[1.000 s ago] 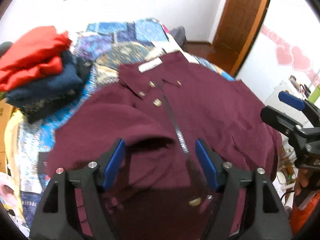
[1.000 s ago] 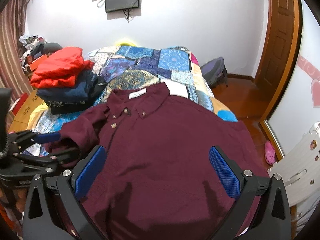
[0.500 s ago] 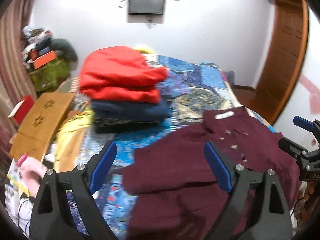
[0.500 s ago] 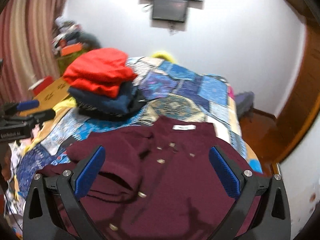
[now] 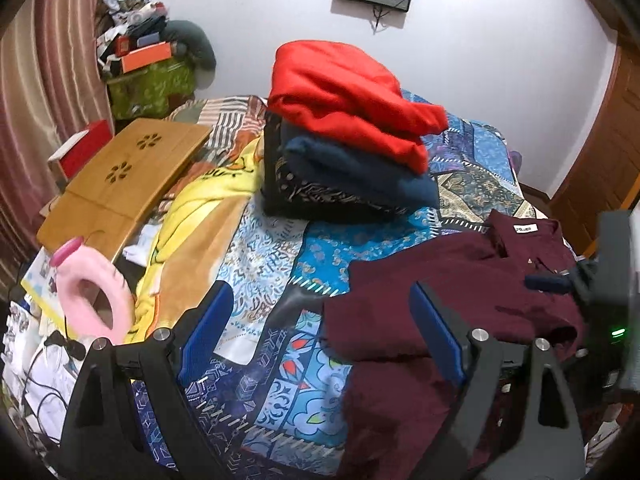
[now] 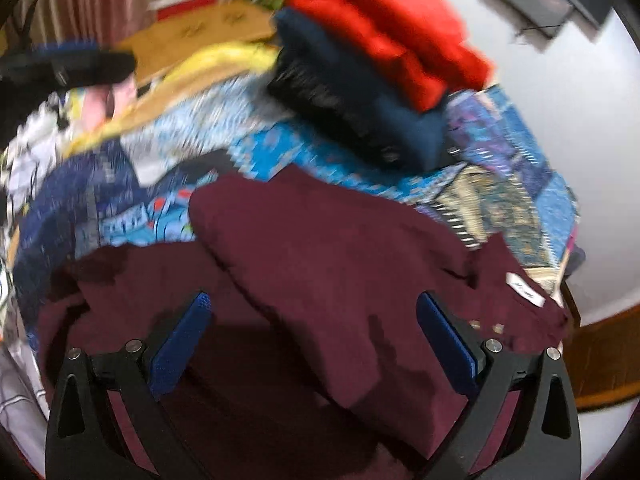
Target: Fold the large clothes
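Observation:
A maroon button-up shirt (image 5: 440, 280) lies on the patchwork bedspread (image 5: 272, 288), with one sleeve folded across its body. It fills the lower half of the right wrist view (image 6: 328, 264), where its white neck label (image 6: 524, 289) shows at the right. My left gripper (image 5: 320, 336) is open and empty, above the shirt's left edge and the bedspread. My right gripper (image 6: 314, 336) is open and empty, just above the shirt's body. The right gripper also shows at the right edge of the left wrist view (image 5: 560, 282).
A stack of folded clothes, red (image 5: 348, 88) on navy (image 5: 360, 176), sits at the back of the bed. A wooden lap tray (image 5: 120, 176), a yellow blanket (image 5: 192, 232) and a pink ring cushion (image 5: 100, 288) lie at the left. A door (image 5: 600, 140) is at the right.
Both grippers have swung to the left, away from the shirt's front. The left one now looks over the bed's left side and the clothes stack. Both stay open.

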`<state>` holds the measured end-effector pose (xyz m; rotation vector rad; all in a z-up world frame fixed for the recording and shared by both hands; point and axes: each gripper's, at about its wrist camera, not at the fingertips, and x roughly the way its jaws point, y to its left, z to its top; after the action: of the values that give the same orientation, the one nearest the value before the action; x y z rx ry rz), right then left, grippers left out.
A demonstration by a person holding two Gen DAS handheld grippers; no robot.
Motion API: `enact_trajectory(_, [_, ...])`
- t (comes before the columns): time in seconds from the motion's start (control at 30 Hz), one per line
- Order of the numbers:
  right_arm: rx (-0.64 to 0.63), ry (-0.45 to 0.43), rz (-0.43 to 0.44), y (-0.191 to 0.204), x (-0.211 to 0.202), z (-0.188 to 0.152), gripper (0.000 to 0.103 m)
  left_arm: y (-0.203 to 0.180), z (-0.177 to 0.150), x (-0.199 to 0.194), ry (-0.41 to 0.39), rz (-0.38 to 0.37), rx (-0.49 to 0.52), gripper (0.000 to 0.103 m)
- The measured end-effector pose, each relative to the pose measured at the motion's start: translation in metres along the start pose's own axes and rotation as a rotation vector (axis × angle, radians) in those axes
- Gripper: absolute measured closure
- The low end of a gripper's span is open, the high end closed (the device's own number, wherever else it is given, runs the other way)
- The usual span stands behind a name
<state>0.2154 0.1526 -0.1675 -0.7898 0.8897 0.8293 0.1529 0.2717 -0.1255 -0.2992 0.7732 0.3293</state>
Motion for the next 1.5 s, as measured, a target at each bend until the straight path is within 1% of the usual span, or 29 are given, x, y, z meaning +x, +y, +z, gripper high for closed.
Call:
enact_trajectory(0.1, [-0.009,0.084,0.036,0.003,0.024,0.0,0.003,0.003,-0.003,0.003,0.008,-0.003,-0.007,0.014])
enact_trajectory(0.13, [-0.014,0.104,0.041,0.003,0.03,0.0,0.006,0.003,-0.003,0.004,0.01,-0.003,-0.006,0.014])
enact_trajectory(0.2, [-0.019,0.13,0.042,0.005,0.04,0.001,0.013,0.002,-0.004,0.005,0.009,0.001,-0.001,0.014])
enact_trajectory(0.23, [-0.013,0.141,0.042,0.003,0.045,0.0,0.019,0.001,-0.005,0.005,0.009,0.003,0.002,0.014])
enact_trajectory(0.27, [-0.006,0.145,0.042,0.003,0.047,0.002,0.024,0.001,-0.005,0.005,0.009,0.004,0.007,0.014])
enact_trajectory(0.3, [0.012,0.146,0.048,-0.001,0.049,0.002,0.028,0.0,-0.005,0.006,0.009,0.004,0.01,0.014])
enact_trajectory(0.33, [0.034,0.142,0.06,-0.004,0.049,0.003,0.035,-0.001,-0.004,0.006,0.008,0.004,0.013,0.014])
enact_trajectory(0.37, [0.048,0.135,0.073,-0.007,0.048,0.002,0.045,-0.002,-0.004,0.006,0.008,0.005,0.015,0.014])
enact_trajectory(0.4, [0.057,0.128,0.088,-0.008,0.047,0.002,0.052,-0.004,-0.004,0.006,0.007,0.007,0.018,0.014])
enact_trajectory(0.43, [0.065,0.118,0.106,-0.009,0.046,0.003,0.065,-0.005,-0.003,0.006,0.006,0.008,0.021,0.014])
enact_trajectory(0.47, [0.076,0.105,0.127,-0.01,0.043,0.003,0.075,-0.007,-0.003,0.006,0.005,0.007,0.024,0.014])
enact_trajectory(0.5, [0.092,0.088,0.143,-0.012,0.039,0.003,0.079,-0.008,-0.002,0.005,0.005,0.007,0.026,0.014])
enact_trajectory(0.53, [0.111,0.066,0.145,-0.015,0.035,0.002,0.089,-0.009,-0.002,0.005,0.005,0.007,0.029,0.014])
enact_trajectory(0.57, [0.124,0.051,0.145,-0.016,0.03,0.002,0.093,-0.012,-0.001,0.004,0.003,0.007,0.033,0.014])
enact_trajectory(0.67, [0.21,-0.039,0.152,-0.034,0.009,-0.005,0.093,-0.019,-0.001,0.002,-0.004,0.007,0.048,0.014])
enact_trajectory(0.77, [0.322,-0.123,0.152,-0.06,-0.014,-0.018,0.094,-0.028,-0.001,0.001,-0.003,0.004,0.065,0.014])
enact_trajectory(0.87, [0.448,-0.226,0.115,-0.09,-0.047,-0.04,0.095,-0.039,-0.003,0.008,0.023,0.0,0.09,0.014])
enact_trajectory(0.97, [0.55,-0.305,0.078,-0.115,-0.077,-0.064,0.095,-0.054,-0.007,0.016,0.049,-0.013,0.121,0.014])
enact_trajectory(1.03, [0.621,-0.344,0.02,-0.13,-0.095,-0.087,0.095,-0.066,-0.011,0.023,0.064,-0.026,0.141,0.014])
enact_trajectory(1.13, [0.719,-0.355,-0.015,-0.146,-0.107,-0.12,0.095,-0.086,-0.018,0.035,0.106,-0.066,0.163,0.014])
enact_trajectory(1.27, [0.827,-0.33,-0.081,-0.16,-0.11,-0.161,0.095,-0.112,-0.031,0.054,0.181,-0.108,0.198,0.014])
enact_trajectory(1.4, [0.937,-0.278,-0.109,-0.174,-0.107,-0.204,0.095,-0.136,-0.049,0.07,0.247,-0.125,0.263,0.014])
enact_trajectory(1.5, [0.965,-0.208,-0.126,-0.178,-0.099,-0.225,0.095,-0.15,-0.062,0.079,0.288,-0.13,0.307,0.014])
